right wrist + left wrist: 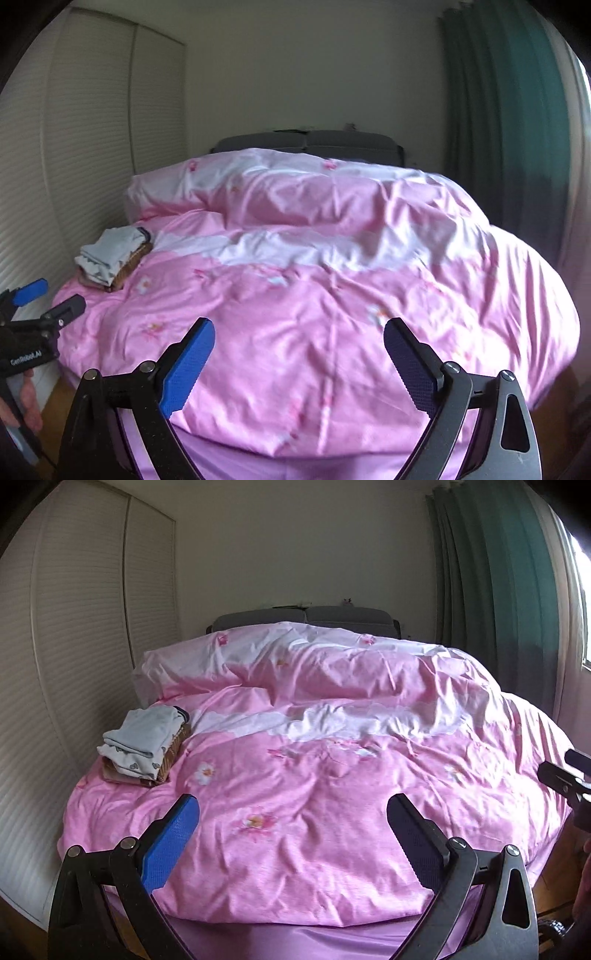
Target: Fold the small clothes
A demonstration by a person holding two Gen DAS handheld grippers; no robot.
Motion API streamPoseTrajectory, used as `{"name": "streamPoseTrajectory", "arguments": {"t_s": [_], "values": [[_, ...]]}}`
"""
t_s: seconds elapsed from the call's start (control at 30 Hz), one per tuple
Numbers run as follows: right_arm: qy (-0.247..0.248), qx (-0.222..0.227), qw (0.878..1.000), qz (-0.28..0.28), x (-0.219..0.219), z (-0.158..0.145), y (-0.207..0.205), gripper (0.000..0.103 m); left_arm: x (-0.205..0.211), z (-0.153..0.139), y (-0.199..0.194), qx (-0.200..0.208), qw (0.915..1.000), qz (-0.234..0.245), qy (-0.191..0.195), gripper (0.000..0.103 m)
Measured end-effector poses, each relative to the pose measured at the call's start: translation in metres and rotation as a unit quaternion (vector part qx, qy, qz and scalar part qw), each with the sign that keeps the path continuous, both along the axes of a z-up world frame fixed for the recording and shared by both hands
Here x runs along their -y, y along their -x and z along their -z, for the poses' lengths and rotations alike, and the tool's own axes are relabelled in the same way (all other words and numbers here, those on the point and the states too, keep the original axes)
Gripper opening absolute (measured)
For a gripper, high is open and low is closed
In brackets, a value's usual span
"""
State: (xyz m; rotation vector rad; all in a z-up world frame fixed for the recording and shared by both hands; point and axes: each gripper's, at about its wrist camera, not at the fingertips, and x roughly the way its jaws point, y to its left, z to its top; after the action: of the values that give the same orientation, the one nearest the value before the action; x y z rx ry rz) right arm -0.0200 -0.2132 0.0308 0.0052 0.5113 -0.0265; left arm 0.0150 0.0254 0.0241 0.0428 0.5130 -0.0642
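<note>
A small stack of folded pale clothes [142, 740] lies on a woven basket [173, 751] at the left side of the bed; it also shows in the right wrist view [110, 253]. My left gripper [293, 806] is open and empty above the foot of the pink duvet [314, 794]. My right gripper [299, 330] is open and empty, also above the foot of the duvet [332, 295]. The left gripper shows at the left edge of the right wrist view [51, 299], and part of the right gripper at the right edge of the left wrist view [569, 775].
White slatted wardrobe doors [74, 646] run along the left of the bed. A grey headboard [306, 618] stands at the back wall. Green curtains [498, 572] hang at the right by a window. Wooden floor [59, 398] shows below the bed's foot.
</note>
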Motion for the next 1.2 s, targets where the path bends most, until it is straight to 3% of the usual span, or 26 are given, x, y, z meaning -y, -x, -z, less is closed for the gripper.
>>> {"name": "streamPoseTrajectory", "arguments": {"t_s": [0.47, 1.2], "values": [[-0.002, 0.016, 1.0, 0.015, 0.017, 0.005, 0.033, 0.094, 0.009, 0.014, 0.013, -0.029, 0.9993, -0.021, -0.009, 0.103], [-0.004, 0.007, 1.0, 0.005, 0.014, 0.003, 0.033, 0.094, 0.012, 0.031, 0.021, -0.047, 0.9987, -0.015, -0.011, 0.103]]}}
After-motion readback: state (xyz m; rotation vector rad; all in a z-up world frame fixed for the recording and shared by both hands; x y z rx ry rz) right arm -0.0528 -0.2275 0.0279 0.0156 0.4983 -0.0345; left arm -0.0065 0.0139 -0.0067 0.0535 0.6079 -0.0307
